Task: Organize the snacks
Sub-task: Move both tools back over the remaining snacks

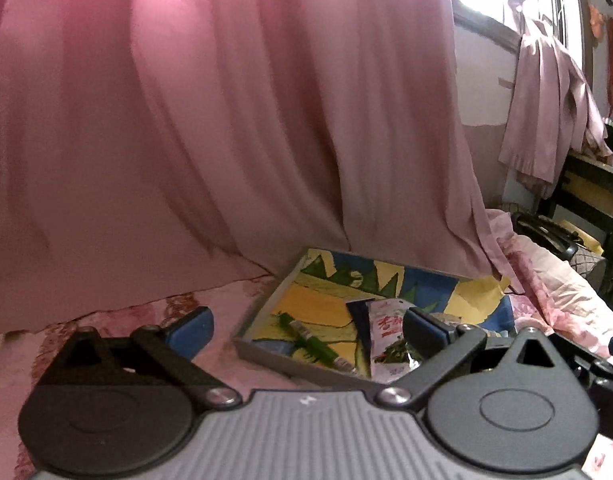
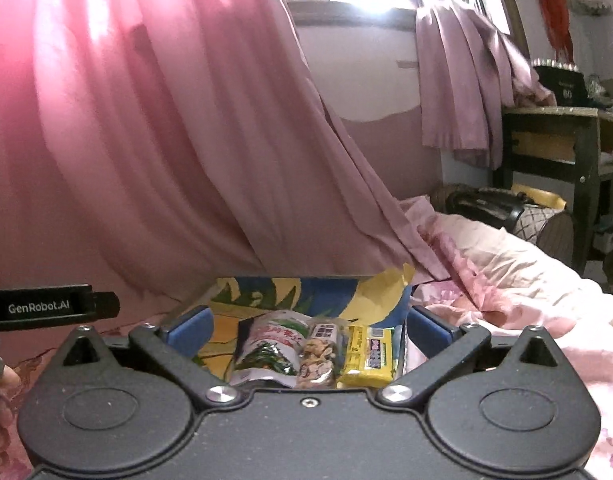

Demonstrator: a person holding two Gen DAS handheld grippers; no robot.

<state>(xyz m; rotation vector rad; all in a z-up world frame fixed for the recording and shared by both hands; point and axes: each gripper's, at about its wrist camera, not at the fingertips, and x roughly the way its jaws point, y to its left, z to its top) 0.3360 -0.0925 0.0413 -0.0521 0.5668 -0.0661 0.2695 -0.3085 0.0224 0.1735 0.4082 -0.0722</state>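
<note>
Your fingers are spread wide on both the left gripper (image 1: 308, 330) and the right gripper (image 2: 308, 326), neither holding anything. Only your left view shows a green stick-shaped packet (image 1: 312, 340) lying in the tray (image 1: 262, 354) near its front left edge, with one white-and-green packet (image 1: 388, 340) just inside the right finger. Only your right view shows three snacks side by side between the fingers at the tray's front right: the white-and-green packet (image 2: 272, 346), a clear packet (image 2: 320, 354), and a yellow packet (image 2: 368, 356).
</note>
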